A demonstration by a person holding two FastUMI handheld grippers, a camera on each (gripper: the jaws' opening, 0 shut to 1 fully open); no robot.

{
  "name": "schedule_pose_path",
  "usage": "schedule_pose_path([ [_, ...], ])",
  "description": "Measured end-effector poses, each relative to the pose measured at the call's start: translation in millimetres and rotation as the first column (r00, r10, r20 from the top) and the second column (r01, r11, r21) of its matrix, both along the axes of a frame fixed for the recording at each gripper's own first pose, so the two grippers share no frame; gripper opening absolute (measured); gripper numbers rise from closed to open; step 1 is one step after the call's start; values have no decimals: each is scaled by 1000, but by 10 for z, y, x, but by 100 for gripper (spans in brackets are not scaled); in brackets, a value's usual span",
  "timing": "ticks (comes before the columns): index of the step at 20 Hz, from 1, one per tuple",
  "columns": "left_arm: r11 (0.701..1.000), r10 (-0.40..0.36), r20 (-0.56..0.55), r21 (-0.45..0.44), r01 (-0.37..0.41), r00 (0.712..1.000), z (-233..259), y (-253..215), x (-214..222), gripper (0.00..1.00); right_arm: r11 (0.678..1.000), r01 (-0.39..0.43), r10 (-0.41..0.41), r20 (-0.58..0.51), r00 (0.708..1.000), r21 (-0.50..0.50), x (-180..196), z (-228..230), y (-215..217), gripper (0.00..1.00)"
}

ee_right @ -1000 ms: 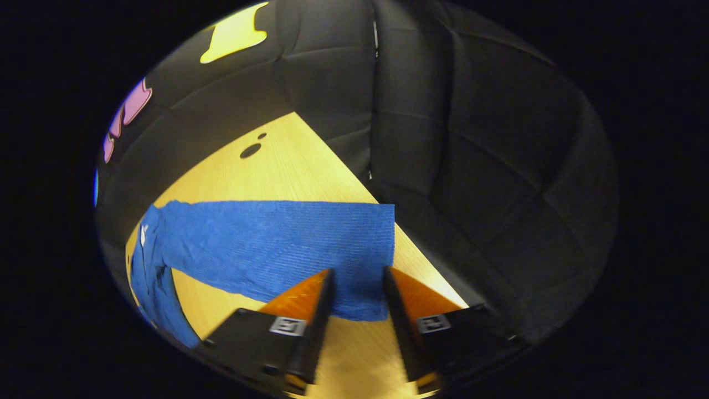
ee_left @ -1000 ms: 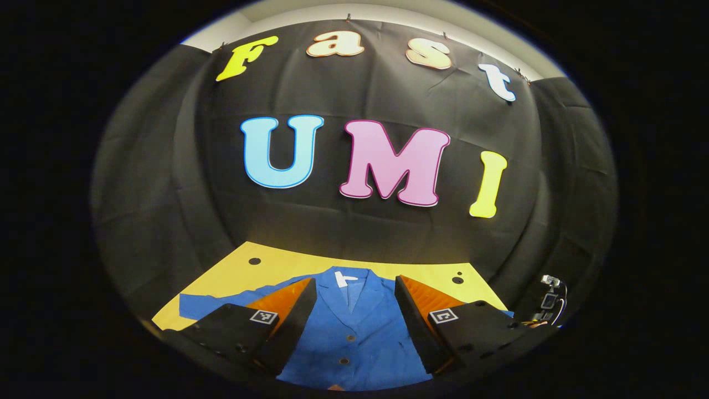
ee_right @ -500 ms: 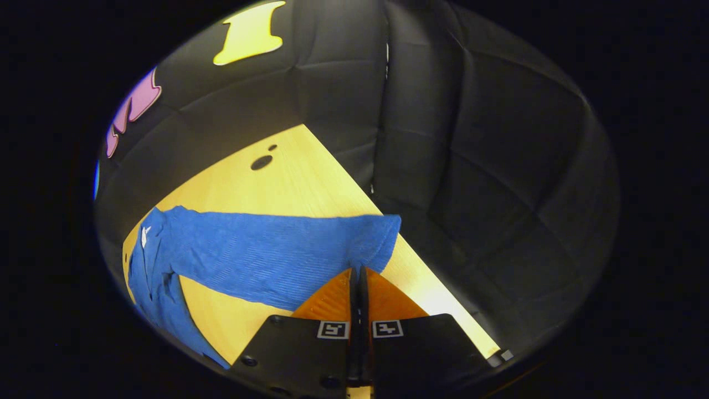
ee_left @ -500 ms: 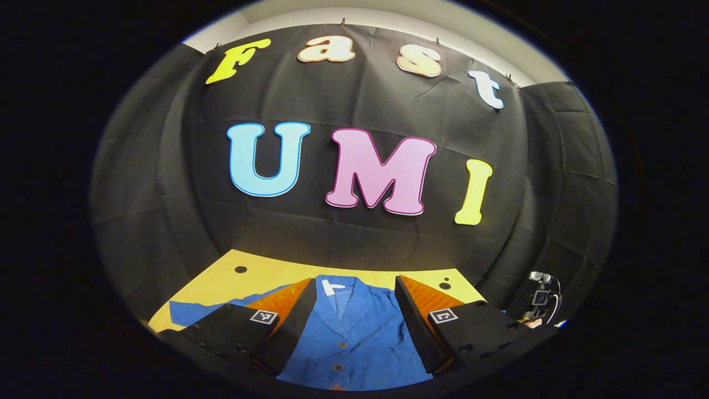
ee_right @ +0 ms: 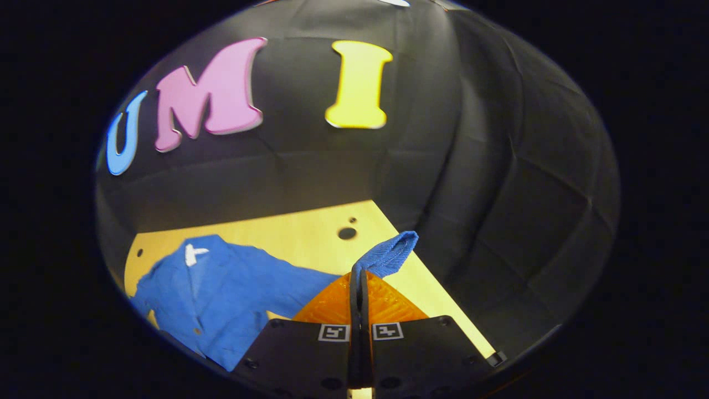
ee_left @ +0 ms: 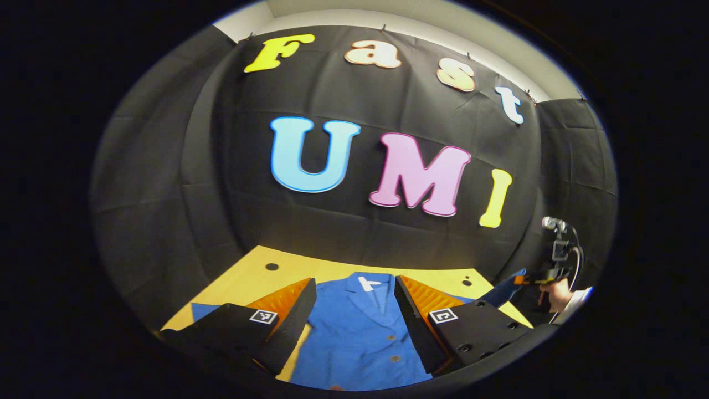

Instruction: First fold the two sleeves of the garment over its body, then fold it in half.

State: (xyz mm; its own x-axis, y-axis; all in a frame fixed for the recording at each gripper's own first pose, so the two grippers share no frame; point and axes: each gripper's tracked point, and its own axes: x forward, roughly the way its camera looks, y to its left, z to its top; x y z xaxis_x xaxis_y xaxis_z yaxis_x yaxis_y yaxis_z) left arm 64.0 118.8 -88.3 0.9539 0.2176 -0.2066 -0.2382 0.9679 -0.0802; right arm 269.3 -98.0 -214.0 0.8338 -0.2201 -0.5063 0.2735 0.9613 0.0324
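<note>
On the yellow wooden table (ee_right: pixel 310 233) your blue buttoned jacket (ee_left: pixel 354 332) lies flat. Your left gripper (ee_left: pixel 354 321) hovers wide above its front. Right gripper view: your right gripper (ee_right: pixel 359 277) pinches its raised sleeve cuff (ee_right: pixel 390 255).

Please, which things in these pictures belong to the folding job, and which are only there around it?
For the job:
- blue garment, lying buttoned on the table
- its sleeve, lifted, pinched in the right tongs
- left tongs, open above the garment's body

Only around:
- yellow wooden table
- black cloth wall
</note>
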Motion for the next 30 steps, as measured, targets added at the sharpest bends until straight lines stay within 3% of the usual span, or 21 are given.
schedule_pose_path([
  [4,994,108,-6,14,-108,994,-148,782,-358,82,994,-108,106,101,989,23,384,596,1180,0],
  [8,983,185,-35,-4,-186,982,-332,1242,-709,81,965,-242,228,129,965,103,778,585,2651,1],
  [10,975,220,-57,6,-220,974,-409,1438,-902,82,942,-298,282,113,953,154,889,342,3360,1],
  [14,953,303,-135,17,-303,943,-657,1749,-1343,82,899,-352,363,6,932,260,944,-650,4473,1],
  [18,918,392,-183,12,-397,902,-823,1992,-1756,82,867,-355,403,-72,912,349,819,-1398,5050,0],
  [21,906,409,-190,-30,-422,893,-947,2042,-1784,80,836,-350,436,-125,891,422,709,-1625,5219,4],
  [23,909,397,-197,-47,-414,896,-1083,2077,-1691,82,788,-357,485,-150,861,501,563,-1689,5401,19],
  [24,910,393,-209,-54,-412,896,-1159,2109,-1631,82,769,-361,506,-156,848,528,483,-1647,5433,32],
  [28,919,337,-314,-94,-382,888,-1566,2195,-1373,84,745,-470,568,-82,819,473,405,-1250,5269,84],
  [30,921,321,-353,-101,-377,879,-1765,2334,-1224,84,735,-541,607,-41,794,408,278,-923,5081,86],
])
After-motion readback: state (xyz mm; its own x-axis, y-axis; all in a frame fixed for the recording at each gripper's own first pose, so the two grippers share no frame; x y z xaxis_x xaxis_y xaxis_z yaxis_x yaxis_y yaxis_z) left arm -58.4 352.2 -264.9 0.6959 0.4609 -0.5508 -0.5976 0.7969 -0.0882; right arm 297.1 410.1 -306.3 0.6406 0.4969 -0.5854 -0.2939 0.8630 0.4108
